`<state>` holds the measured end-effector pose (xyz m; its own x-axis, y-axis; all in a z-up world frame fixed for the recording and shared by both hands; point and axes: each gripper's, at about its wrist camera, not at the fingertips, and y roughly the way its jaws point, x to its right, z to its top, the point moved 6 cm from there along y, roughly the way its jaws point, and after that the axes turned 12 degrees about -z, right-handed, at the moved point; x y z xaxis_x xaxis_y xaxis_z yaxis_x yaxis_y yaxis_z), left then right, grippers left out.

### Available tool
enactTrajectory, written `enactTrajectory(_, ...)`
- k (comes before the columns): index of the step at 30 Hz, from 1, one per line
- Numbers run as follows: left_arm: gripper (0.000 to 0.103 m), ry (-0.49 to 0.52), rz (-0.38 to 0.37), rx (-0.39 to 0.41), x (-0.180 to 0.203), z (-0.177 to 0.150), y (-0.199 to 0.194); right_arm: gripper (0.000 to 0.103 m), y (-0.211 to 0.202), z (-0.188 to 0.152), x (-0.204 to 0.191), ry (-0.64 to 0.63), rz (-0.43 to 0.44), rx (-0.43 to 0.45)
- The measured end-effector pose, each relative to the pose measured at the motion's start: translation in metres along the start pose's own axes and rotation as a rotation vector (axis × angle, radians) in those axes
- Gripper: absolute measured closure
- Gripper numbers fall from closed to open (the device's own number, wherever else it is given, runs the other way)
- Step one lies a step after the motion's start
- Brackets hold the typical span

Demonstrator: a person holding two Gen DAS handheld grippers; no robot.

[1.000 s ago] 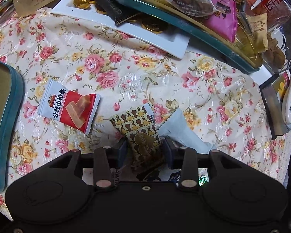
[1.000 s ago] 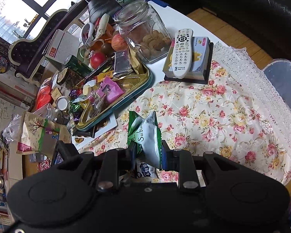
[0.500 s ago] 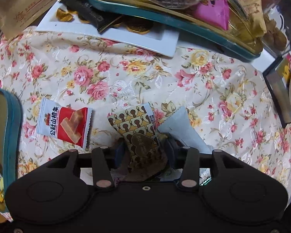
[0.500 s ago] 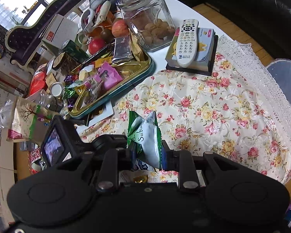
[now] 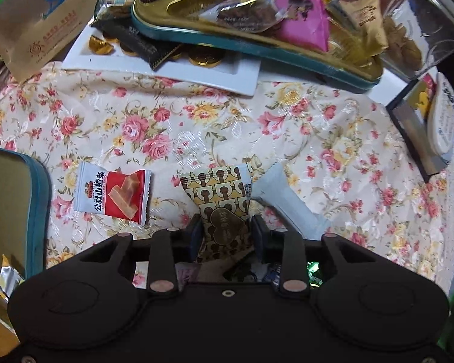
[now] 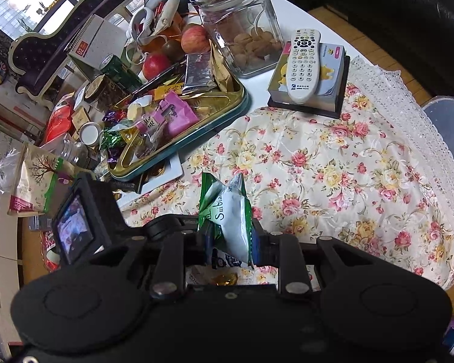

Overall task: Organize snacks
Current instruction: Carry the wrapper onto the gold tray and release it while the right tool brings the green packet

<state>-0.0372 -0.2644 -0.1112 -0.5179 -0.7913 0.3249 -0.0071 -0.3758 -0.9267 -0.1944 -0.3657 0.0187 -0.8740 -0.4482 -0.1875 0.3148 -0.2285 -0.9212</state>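
Note:
My left gripper (image 5: 227, 227) is shut on a gold-and-brown patterned snack packet (image 5: 221, 199), held just above the floral tablecloth (image 5: 333, 151). A red-and-white hawthorn snack packet (image 5: 113, 195) lies on the cloth to its left, and a pale blue wrapper (image 5: 287, 199) lies to its right. My right gripper (image 6: 230, 236) is shut on a green-and-white snack bag (image 6: 230, 211), held above the cloth (image 6: 333, 175). A gold tray with a teal rim (image 5: 257, 51) full of snacks sits beyond; it also shows in the right wrist view (image 6: 239, 103).
A second teal-rimmed tin (image 5: 37, 211) is at the left edge. A white board with gold coins (image 5: 166, 69) lies under the tray. A remote on a tissue box (image 6: 305, 66), a glass jar (image 6: 242, 27) and fruit (image 6: 193, 37) stand at the back.
My left gripper has risen and pulled back with the patterned packet, so more of the tray shows. My right gripper has held the green bag nearly still; the left gripper's body has come into its view.

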Motion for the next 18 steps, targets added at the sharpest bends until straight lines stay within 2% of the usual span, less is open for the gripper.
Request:
enactTrajectory(9,0.061,0.084,-0.024,0.032,0.006,-0.009,-0.06,0.078,0.001,0.003,0.001,0.008,-0.02,0.015)
enactTrajectory(18,0.061,0.145,0.039,0.028,-0.018,-0.014,-0.094,0.078,0.009,-0.002,-0.006,-0.014,-0.047,0.006)
